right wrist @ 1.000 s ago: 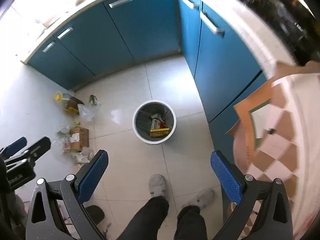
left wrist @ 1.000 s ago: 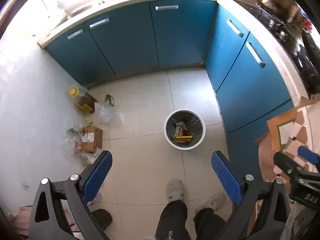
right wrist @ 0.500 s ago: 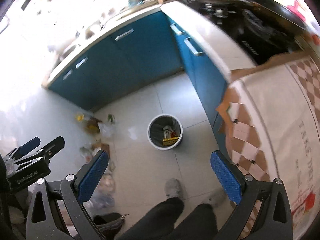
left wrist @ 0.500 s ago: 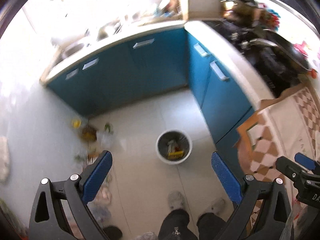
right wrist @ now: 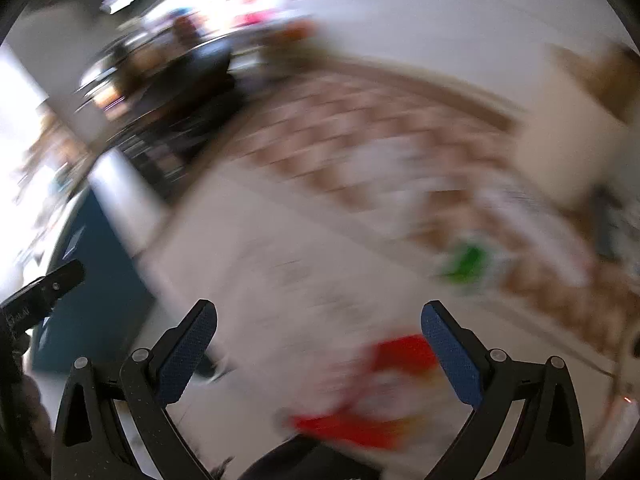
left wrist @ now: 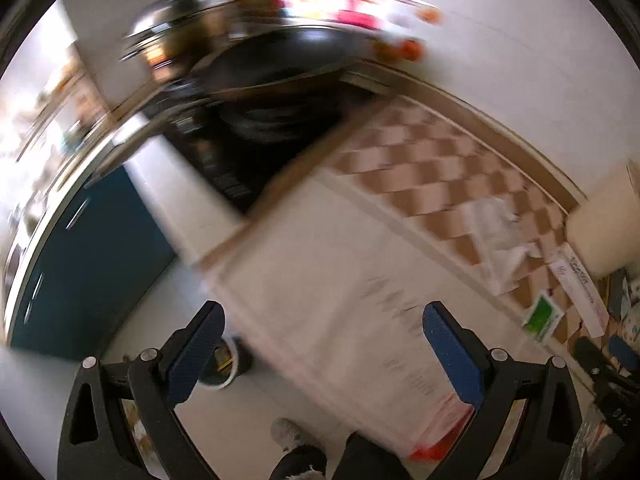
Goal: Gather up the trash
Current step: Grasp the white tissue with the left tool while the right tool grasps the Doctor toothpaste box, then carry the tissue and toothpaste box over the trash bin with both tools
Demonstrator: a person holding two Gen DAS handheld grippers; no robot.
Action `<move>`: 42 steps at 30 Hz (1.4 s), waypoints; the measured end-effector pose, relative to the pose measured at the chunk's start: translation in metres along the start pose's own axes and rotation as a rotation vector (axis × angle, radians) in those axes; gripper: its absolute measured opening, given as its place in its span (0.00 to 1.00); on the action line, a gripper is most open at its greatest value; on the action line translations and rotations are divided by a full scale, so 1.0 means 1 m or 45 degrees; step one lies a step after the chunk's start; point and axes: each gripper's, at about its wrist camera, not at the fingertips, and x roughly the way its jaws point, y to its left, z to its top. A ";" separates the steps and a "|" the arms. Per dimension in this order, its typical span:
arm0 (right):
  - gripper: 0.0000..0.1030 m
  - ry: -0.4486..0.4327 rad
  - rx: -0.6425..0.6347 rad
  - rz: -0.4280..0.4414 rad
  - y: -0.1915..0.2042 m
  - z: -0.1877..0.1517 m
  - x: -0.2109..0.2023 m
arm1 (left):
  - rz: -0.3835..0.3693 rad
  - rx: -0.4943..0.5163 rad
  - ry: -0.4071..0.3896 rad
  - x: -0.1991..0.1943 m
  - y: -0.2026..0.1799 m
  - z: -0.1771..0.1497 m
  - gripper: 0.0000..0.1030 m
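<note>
Both grippers gape, pads wide apart, holding nothing: our left gripper (left wrist: pixel 322 344) and right gripper (right wrist: pixel 318 344) each hang over one cloth-covered table (left wrist: pixel 320 264). On its checkered far edge we count one crumpled white wrapper (left wrist: pixel 500 236), one green packet (left wrist: pixel 542 316) and one long white box (left wrist: pixel 576 288). One bin (left wrist: pixel 228 364) stands on the floor beside the table's left corner, under our left gripper. The right view is too blurred to count more.
</note>
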 end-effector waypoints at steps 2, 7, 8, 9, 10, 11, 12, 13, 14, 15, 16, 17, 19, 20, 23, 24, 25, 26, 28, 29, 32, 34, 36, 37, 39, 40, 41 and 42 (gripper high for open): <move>1.00 -0.017 0.083 -0.128 -0.061 0.011 0.005 | 0.016 0.067 0.009 0.017 -0.050 0.015 0.99; 1.00 0.036 0.144 -0.309 -0.176 0.037 0.044 | 0.069 0.212 0.040 0.059 -0.150 0.033 0.99; 1.00 0.059 0.131 -0.334 -0.194 0.042 0.055 | 0.068 0.227 0.053 0.067 -0.164 0.034 0.99; 1.00 0.086 0.105 -0.344 -0.208 0.047 0.067 | 0.073 0.242 0.067 0.075 -0.177 0.036 0.99; 1.00 0.104 0.089 -0.356 -0.216 0.050 0.077 | 0.073 0.251 0.080 0.081 -0.186 0.037 0.99; 1.00 0.138 0.051 -0.359 -0.225 0.051 0.089 | 0.066 0.255 0.093 0.087 -0.194 0.038 0.99; 1.00 0.165 0.023 -0.369 -0.231 0.052 0.098 | 0.064 0.257 0.102 0.093 -0.200 0.039 0.99; 1.00 0.187 -0.009 -0.371 -0.237 0.055 0.109 | 0.067 0.262 0.111 0.098 -0.204 0.039 0.99; 1.00 0.215 -0.049 -0.373 -0.241 0.057 0.120 | 0.067 0.264 0.117 0.101 -0.206 0.039 0.99; 1.00 0.229 -0.072 -0.384 -0.242 0.056 0.127 | 0.067 0.261 0.125 0.105 -0.207 0.040 0.99; 1.00 0.255 -0.103 -0.384 -0.246 0.056 0.137 | 0.069 0.257 0.133 0.109 -0.207 0.040 0.99; 1.00 0.290 -0.122 -0.391 -0.249 0.056 0.147 | 0.070 0.254 0.141 0.113 -0.208 0.040 0.99; 0.99 0.326 -0.122 -0.407 -0.255 0.055 0.159 | 0.070 0.237 0.162 0.120 -0.202 0.040 0.99; 0.93 0.332 -0.115 -0.402 -0.255 0.053 0.160 | 0.070 0.224 0.173 0.123 -0.198 0.041 0.99; 0.70 0.371 -0.022 -0.298 -0.252 0.047 0.155 | 0.038 0.154 0.219 0.131 -0.182 0.042 0.98; 0.69 0.400 0.033 -0.217 -0.251 0.043 0.153 | 0.017 0.125 0.237 0.135 -0.177 0.043 0.98; 0.69 0.407 0.072 -0.160 -0.249 0.041 0.151 | -0.008 0.098 0.253 0.138 -0.173 0.045 0.98; 0.69 0.399 0.096 -0.125 -0.247 0.040 0.150 | -0.048 0.068 0.274 0.142 -0.170 0.046 0.98; 0.70 0.372 0.102 -0.126 -0.243 0.041 0.150 | -0.127 0.026 0.325 0.152 -0.170 0.049 0.98; 0.70 0.357 0.096 -0.148 -0.242 0.042 0.152 | -0.179 0.008 0.355 0.159 -0.172 0.050 0.98; 0.66 0.349 0.101 -0.165 -0.236 0.044 0.163 | -0.269 -0.005 0.403 0.173 -0.183 0.053 0.95; 0.56 0.312 0.082 -0.193 -0.232 0.049 0.164 | -0.275 0.009 0.410 0.179 -0.190 0.052 0.59; 0.54 0.309 0.091 -0.185 -0.230 0.050 0.166 | -0.239 0.050 0.374 0.178 -0.196 0.053 0.32; 0.53 0.306 0.089 -0.184 -0.227 0.049 0.164 | -0.231 0.075 0.355 0.176 -0.198 0.053 0.01; 0.53 0.296 0.081 -0.209 -0.222 0.047 0.162 | -0.223 0.090 0.341 0.171 -0.197 0.052 0.02; 0.52 0.285 0.081 -0.212 -0.220 0.046 0.160 | -0.201 0.107 0.307 0.165 -0.195 0.051 0.01; 0.51 0.264 0.082 -0.216 -0.218 0.044 0.156 | -0.168 0.129 0.261 0.157 -0.192 0.050 0.01; 0.51 0.251 0.083 -0.226 -0.216 0.042 0.152 | -0.143 0.145 0.219 0.149 -0.187 0.048 0.01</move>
